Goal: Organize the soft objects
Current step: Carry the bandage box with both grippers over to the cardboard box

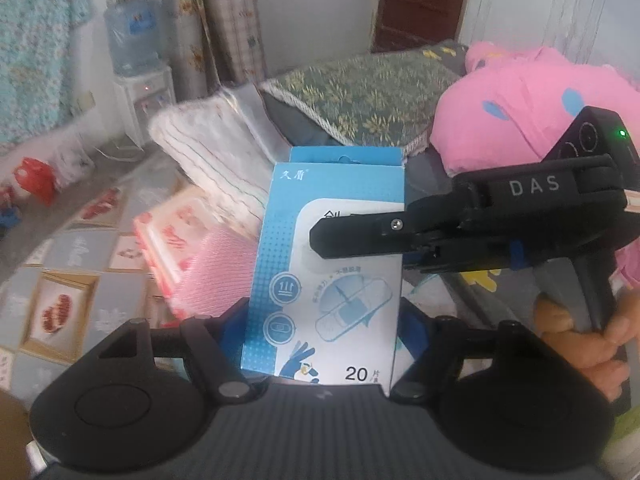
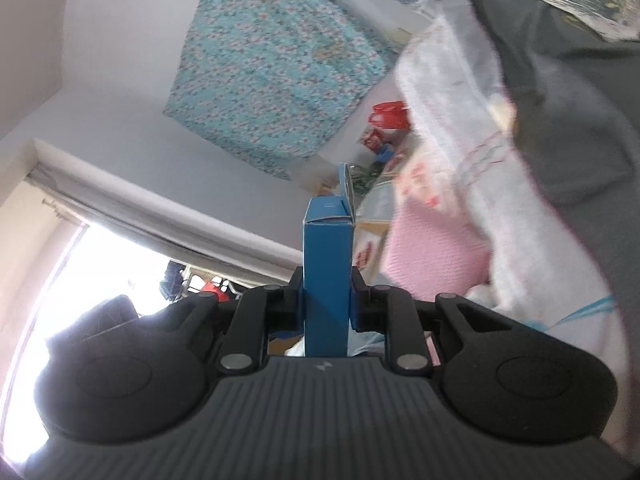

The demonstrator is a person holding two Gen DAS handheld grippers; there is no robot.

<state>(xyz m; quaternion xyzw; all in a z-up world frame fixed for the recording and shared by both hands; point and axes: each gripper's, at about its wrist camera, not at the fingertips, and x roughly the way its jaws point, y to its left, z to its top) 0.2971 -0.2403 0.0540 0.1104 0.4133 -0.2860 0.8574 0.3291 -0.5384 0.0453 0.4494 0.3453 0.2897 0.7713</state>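
Note:
A blue and white bandage box (image 1: 324, 276) stands upright between my left gripper's (image 1: 324, 320) fingers, which close on its lower sides. My right gripper (image 1: 320, 240) reaches in from the right and clamps the same box across its face. In the right wrist view the box's narrow blue side (image 2: 326, 280) is pinched between the right gripper's (image 2: 326, 300) fingers, its top flap open. Behind lie a pink ribbed cloth (image 1: 216, 272), a white striped folded towel (image 1: 212, 152), a green floral cushion (image 1: 360, 96) and a pink plush toy (image 1: 520, 108).
A bed with a patchwork cover (image 1: 80, 272) lies at the left. A water dispenser (image 1: 136, 64) and rolled mats (image 1: 224, 32) stand by the far wall. A turquoise floral cloth (image 2: 272, 60) hangs on the wall. A bright window (image 2: 80, 264) shows in the right wrist view.

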